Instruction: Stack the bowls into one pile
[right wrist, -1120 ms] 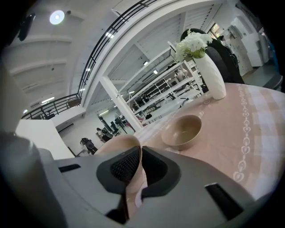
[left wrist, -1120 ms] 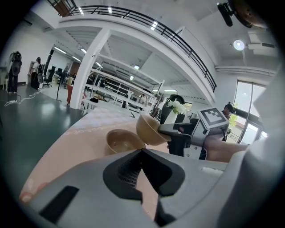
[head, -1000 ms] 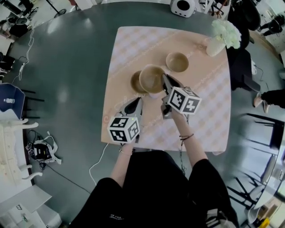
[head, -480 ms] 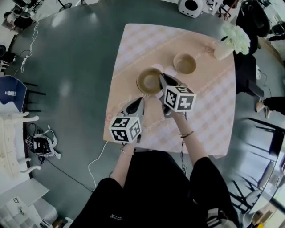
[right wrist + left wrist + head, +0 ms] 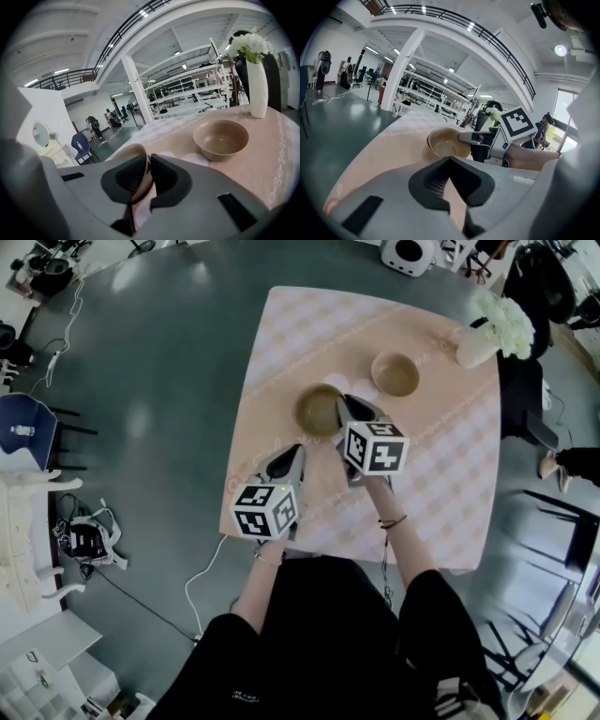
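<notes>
While the right hand-held gripper [image 5: 148,157] is finishing its placement: I am treating the step in hand as the release of the near bowl [image 5: 317,412], which is sitting upright on the bench [image 5: 441,474], mid-way across the pink cloth [image 5: 281,343].
Right jaws: they have just been opening a little, with the near bowl's rim standing between them. The pads are looking to be touching the wall on both sides, so I am logging a light grip on that rim, not a free gripper.
Stack reading: I am judging that the near bowl is resting inside a second one, but no view is separating two rims cleanly.
Release method: I am planning to spread the jaws fully first, then lift straight off the rim. That way the inner pad is not dragging the wall and tipping or shifting the bowl.
Left hand-held gripper [image 5: 450,159]: its jaws are meeting at the tips and holding nothing. It is hovering over the cloth on the person's side of the near bowl, apart from it.
Far bowl [image 5: 395,374]: it is sitting alone and upright beyond the right gripper and to its right, apart from the near bowl and short of the white vase [image 5: 474,347]. I am judging it to be the piece left to add.
Bowl versus right gripper: the near bowl is lying right at the tips, its body mostly to the left of the jaws.
</notes>
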`<control>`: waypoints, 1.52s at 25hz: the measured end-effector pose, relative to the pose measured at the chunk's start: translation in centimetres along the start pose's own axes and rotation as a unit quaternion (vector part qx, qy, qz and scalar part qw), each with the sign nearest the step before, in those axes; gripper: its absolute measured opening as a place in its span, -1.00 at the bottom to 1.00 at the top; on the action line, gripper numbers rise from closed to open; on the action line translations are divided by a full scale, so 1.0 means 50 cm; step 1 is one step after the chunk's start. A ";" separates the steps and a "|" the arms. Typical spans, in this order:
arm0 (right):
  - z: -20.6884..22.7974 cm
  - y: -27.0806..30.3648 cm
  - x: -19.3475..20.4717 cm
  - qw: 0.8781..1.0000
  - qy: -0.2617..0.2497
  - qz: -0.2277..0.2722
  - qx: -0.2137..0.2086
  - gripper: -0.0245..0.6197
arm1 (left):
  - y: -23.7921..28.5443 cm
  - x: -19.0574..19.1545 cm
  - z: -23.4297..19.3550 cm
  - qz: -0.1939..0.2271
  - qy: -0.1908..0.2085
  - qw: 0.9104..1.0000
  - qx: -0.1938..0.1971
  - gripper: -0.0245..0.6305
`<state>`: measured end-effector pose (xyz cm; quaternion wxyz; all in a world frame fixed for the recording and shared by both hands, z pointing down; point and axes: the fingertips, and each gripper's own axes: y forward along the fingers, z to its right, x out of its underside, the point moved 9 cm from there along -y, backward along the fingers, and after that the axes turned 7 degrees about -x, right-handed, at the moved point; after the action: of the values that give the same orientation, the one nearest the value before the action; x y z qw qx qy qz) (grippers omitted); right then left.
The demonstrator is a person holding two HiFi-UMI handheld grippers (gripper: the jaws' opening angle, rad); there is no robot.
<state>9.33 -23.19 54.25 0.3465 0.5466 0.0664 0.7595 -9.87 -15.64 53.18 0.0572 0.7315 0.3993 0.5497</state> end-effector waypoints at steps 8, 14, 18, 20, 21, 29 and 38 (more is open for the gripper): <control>-0.008 -0.001 -0.005 0.998 -0.055 0.000 0.016 -0.85 | 0.002 0.000 -0.002 0.000 -0.005 1.000 -0.002 -0.93; 0.002 -0.004 0.001 0.998 -0.046 0.002 0.035 -0.66 | 0.001 0.001 -0.004 0.001 -0.009 1.000 -0.002 -0.93; 0.009 0.006 0.019 1.000 0.003 -0.011 0.029 -0.53 | -0.001 0.001 -0.008 0.002 -0.011 1.000 -0.003 -0.93; 0.009 0.013 0.027 0.999 0.024 -0.019 0.027 -0.52 | -0.003 -0.001 -0.013 0.001 -0.011 1.000 -0.002 -0.93; 0.010 0.015 0.031 0.999 0.031 -0.024 0.028 -0.52 | -0.003 -0.001 -0.014 0.001 -0.011 1.000 -0.002 -0.93; 0.009 0.016 0.036 0.996 0.074 -0.035 0.040 -0.67 | -0.001 -0.005 -0.023 -0.001 -0.010 1.000 0.004 -0.93; 0.003 0.020 0.031 0.994 0.093 -0.031 0.051 -0.87 | 0.001 -0.016 -0.045 -0.006 -0.008 1.000 0.020 -0.93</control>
<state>8.78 -23.05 56.01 0.3340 0.4880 0.1541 0.7915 -11.83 -17.00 53.47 0.0494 0.7343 0.4141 0.5357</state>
